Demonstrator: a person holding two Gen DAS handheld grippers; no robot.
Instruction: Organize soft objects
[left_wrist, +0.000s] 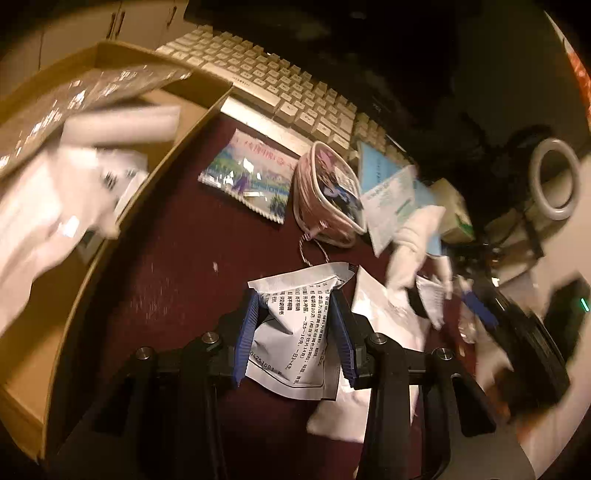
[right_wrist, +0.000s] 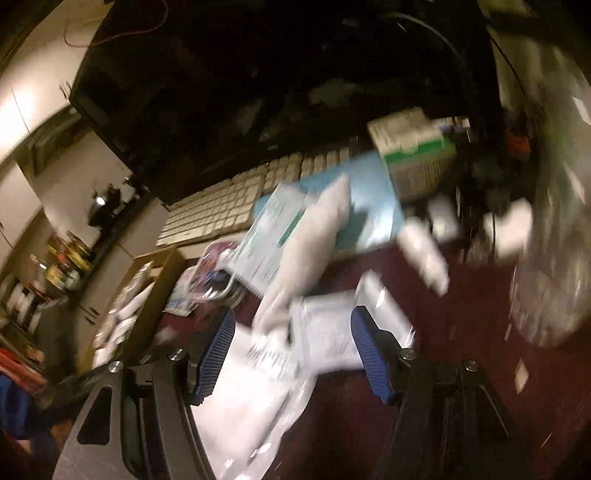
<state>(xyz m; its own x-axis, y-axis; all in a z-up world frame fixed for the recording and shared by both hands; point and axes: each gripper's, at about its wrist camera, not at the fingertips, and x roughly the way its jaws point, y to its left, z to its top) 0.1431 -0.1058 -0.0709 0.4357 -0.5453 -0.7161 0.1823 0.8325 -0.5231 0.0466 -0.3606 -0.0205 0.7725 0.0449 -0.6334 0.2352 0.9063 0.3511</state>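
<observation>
Left gripper closing in on a crumpled white sachet with black print, near the open cardboard box

Its blue fingers flank the sachet on the dark red counter, right of the box; firm contact is unclear. Best to pinch mid-body, then lift clear. The right gripper hovers spread over blurred white packets, farther from the box.

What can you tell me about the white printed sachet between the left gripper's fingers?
The white sachet looks like a soft foil or paper packet, crumpled, with black Chinese print and a serrated top edge. It lies on the dark red table, partly over another white packet. The left gripper straddles it, blue fingers pressing its sides, which buckle inward.
</observation>
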